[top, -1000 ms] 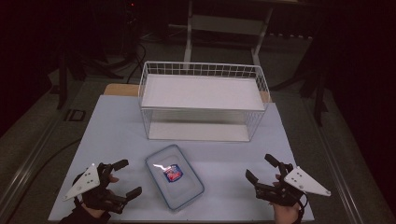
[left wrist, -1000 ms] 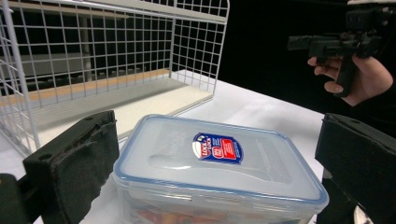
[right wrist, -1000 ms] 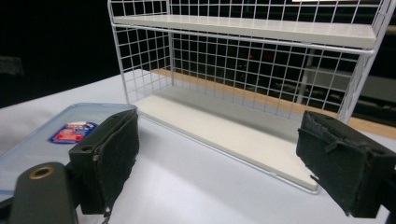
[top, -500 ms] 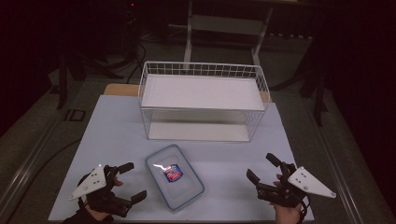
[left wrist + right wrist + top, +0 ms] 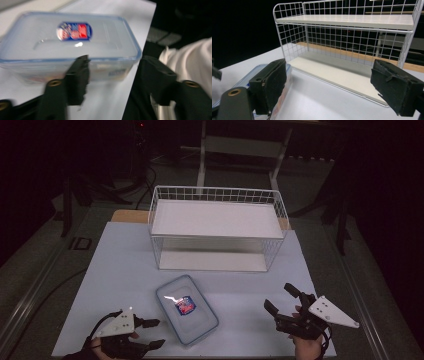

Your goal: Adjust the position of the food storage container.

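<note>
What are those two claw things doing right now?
Left gripper: open, holding nothing, beside the container.
Right gripper: open, holding nothing.

My top camera sits high over my side and looks forward and down at the whole white table (image 5: 125,265). My left gripper camera is low and very close to the plastic box (image 5: 70,45). My right gripper camera looks across at the wire shelf (image 5: 352,22). All three see the box.
</note>
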The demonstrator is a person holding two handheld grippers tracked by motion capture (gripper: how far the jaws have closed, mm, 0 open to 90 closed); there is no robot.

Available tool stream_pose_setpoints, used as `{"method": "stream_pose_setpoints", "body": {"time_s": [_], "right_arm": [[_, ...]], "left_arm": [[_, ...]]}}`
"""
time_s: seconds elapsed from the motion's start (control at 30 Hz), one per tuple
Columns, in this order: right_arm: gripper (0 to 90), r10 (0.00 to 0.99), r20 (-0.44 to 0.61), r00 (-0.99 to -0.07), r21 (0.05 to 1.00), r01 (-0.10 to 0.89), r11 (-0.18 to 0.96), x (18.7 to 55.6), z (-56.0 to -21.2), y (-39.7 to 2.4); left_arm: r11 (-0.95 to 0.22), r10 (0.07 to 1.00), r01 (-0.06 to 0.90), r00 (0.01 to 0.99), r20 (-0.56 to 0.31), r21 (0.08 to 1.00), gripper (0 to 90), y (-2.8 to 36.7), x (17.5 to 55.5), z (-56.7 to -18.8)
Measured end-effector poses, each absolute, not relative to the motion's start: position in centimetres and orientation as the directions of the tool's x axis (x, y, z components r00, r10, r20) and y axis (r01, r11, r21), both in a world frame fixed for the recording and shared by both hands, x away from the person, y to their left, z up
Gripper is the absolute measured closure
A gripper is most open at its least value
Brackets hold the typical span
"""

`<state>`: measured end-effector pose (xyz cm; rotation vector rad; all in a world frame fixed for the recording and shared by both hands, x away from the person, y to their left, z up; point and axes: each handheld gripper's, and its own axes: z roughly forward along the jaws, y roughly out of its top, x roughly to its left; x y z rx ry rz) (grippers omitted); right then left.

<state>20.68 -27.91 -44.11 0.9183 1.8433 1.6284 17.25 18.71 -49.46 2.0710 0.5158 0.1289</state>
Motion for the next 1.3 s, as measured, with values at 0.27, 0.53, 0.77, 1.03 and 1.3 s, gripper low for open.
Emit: {"method": "stream_pose_setpoints", "body": {"time_s": [0.27,0.53,0.77,1.03,1.3], "right_arm": [[13.2,0.767,0.056,-0.639,0.988,0.146,0.049,20.7,-44.0,-28.1],[13.2,0.766,0.067,-0.639,0.987,0.157,0.045,20.8,-44.2,-28.1],[13.3,0.767,0.069,-0.638,0.986,0.163,0.047,20.8,-44.3,-28.3],[13.4,0.767,0.076,-0.638,0.985,0.166,0.041,20.8,-44.4,-28.5],[13.4,0.761,0.073,-0.645,0.986,0.162,0.043,20.8,-44.3,-28.5]], "left_arm": [[-0.575,0.374,0.292,0.925,-0.073,0.764,74.6,17.3,17.7,-51.5],[-0.661,0.365,0.320,0.927,-0.083,0.678,89.4,15.7,18.4,-53.1],[-0.638,0.356,0.317,0.929,-0.096,0.702,89.5,14.5,19.1,-53.1],[-0.638,0.333,0.291,0.939,-0.086,0.713,89.6,12.8,19.6,-52.9],[-0.652,0.308,0.264,0.949,-0.070,0.711,89.6,10.3,20.1,-52.8]]}}
